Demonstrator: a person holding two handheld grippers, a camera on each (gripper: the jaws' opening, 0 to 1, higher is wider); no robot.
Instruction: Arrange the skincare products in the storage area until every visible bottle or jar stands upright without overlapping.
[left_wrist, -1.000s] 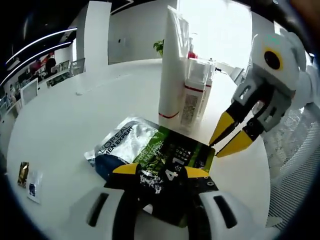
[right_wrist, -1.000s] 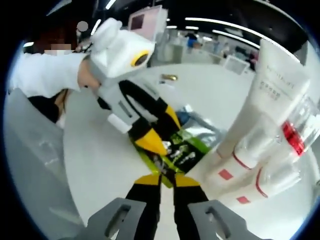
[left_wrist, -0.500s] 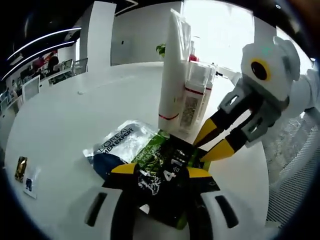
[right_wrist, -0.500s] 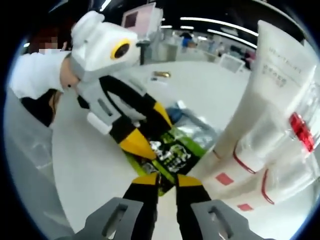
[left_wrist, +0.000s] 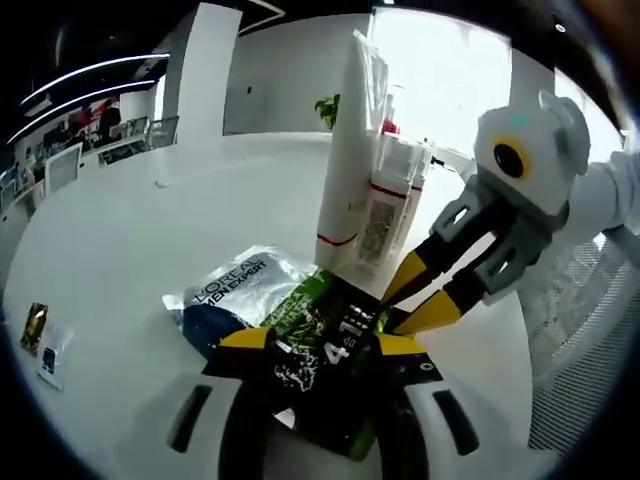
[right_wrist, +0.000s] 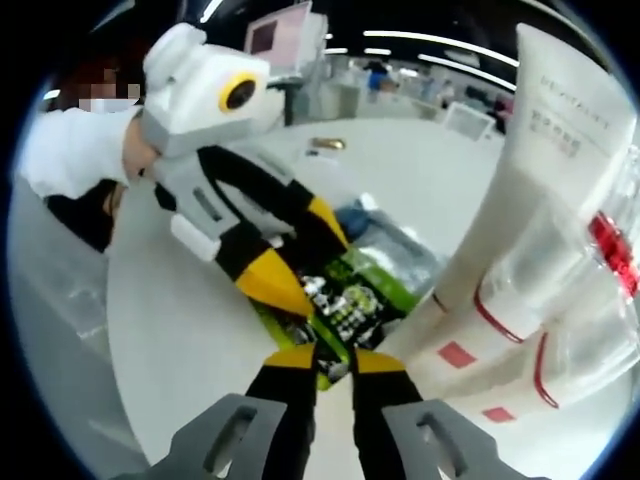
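Sachets (left_wrist: 330, 330) lie flat between both grippers, left gripper (left_wrist: 310, 345) apparently pinching them, right gripper (right_wrist: 330, 358) jaws nearly together at their 12 o'clock edge.

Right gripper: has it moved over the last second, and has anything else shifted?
The right gripper has closed in on the green-and-black sachet from the side; its tips now reach the sachet's edge. Whether it grips is unclear. The left gripper stays clamped on the sachet. The silver sachet, tall white tube and bottles on the white table stayed put.
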